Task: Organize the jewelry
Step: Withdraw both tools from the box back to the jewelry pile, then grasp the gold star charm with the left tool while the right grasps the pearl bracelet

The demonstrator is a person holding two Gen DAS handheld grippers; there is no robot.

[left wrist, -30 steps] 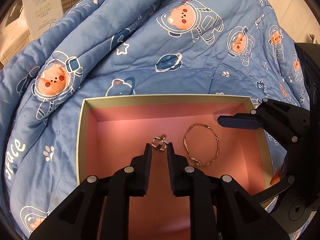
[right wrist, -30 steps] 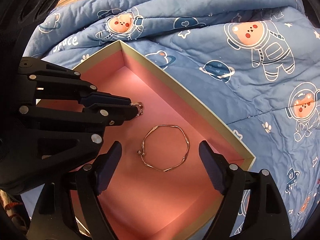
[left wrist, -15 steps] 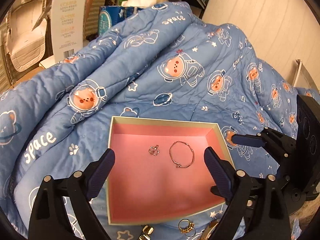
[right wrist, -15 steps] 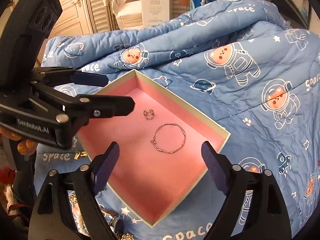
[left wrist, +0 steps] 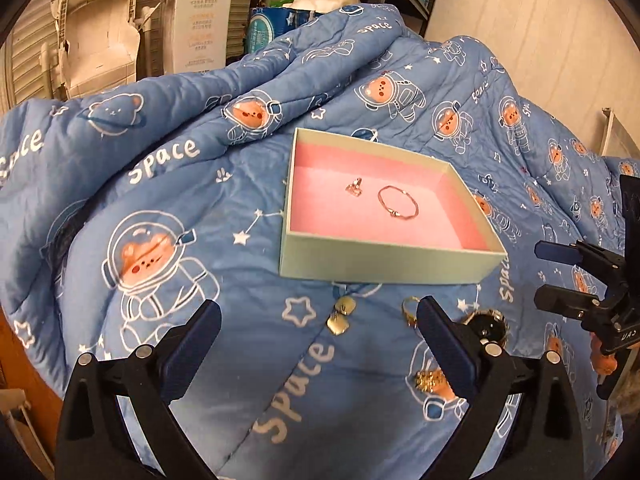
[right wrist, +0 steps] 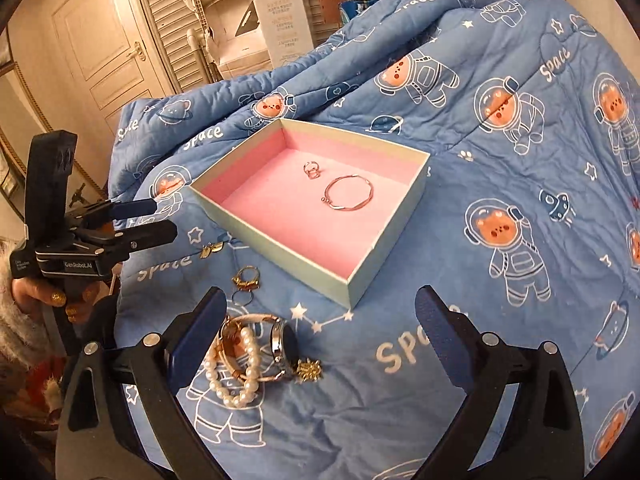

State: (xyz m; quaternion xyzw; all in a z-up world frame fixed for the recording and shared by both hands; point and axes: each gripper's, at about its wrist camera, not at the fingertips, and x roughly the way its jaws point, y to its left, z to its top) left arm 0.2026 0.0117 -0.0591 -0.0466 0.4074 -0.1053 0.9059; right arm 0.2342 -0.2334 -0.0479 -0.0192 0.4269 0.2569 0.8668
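A pale green box with a pink lining (left wrist: 384, 264) (right wrist: 384, 276) lies on the blue quilt. Inside it lie a thin rose-gold bangle (left wrist: 398, 203) (right wrist: 348, 198) and a small ring piece (left wrist: 354, 188) (right wrist: 311, 170). In front of the box lie loose pieces: gold earrings (left wrist: 340, 316) (right wrist: 211, 249), a gold ring (right wrist: 245, 277), a pearl bracelet (right wrist: 236, 376), a watch (right wrist: 282, 346) and a gold charm (right wrist: 309, 371). My left gripper (left wrist: 318, 348) (right wrist: 158, 220) is open and empty, pulled back from the box. My right gripper (right wrist: 320, 336) (left wrist: 560, 276) is open and empty above the loose pieces.
The blue astronaut-bear quilt (left wrist: 168, 184) rises in folds behind the box. A tall white carton (left wrist: 202, 16) (right wrist: 282, 20), a shelf and a door (right wrist: 104, 40) stand at the back.
My left gripper opened, left the ring piece in the box, and drew back and up. My right gripper also drew back from the box, bringing the loose jewelry into view.
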